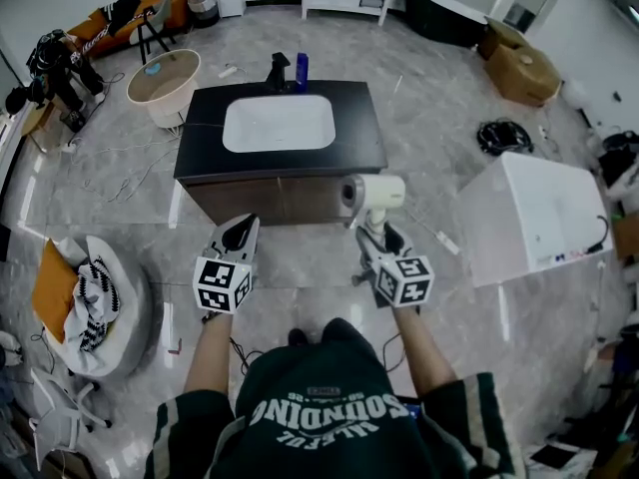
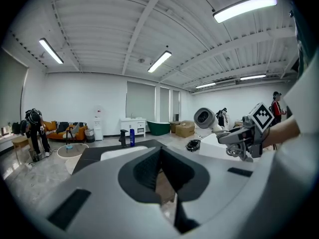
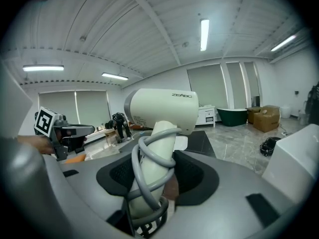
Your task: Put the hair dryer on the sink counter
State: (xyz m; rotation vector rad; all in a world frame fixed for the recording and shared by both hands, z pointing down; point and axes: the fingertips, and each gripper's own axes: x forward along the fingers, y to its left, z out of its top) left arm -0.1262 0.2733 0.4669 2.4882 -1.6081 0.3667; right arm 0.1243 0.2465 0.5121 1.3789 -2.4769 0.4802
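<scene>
Counter (image 1: 200,156) is a dark-topped freestanding unit with open marble floor (image 1: 300,267) on all sides. White sink basin (image 1: 279,124) fills the middle of the top. That leaves bare dark strips along the front edge and at both ends. Faucet (image 1: 279,70) and blue bottle (image 1: 302,68) sit at the back edge. White box (image 1: 534,218) is on the floor off to the right, apart from the counter. Cushion pile (image 1: 95,307) is on the floor at left, round tub (image 1: 165,86) behind left.

Hair dryer (image 1: 374,195) is in the air, just off the counter's front right corner and not resting on it. Its barrel is level, handle pointing down, with the grey cord coiled around the handle.

Right claw (image 1: 375,232) is clenched on that handle, forearm reaching forward and the claw tilted up. Left claw (image 1: 240,230) is pressed together with nothing in it. It's held forward beside the right one, aimed at the counter's front face.
</scene>
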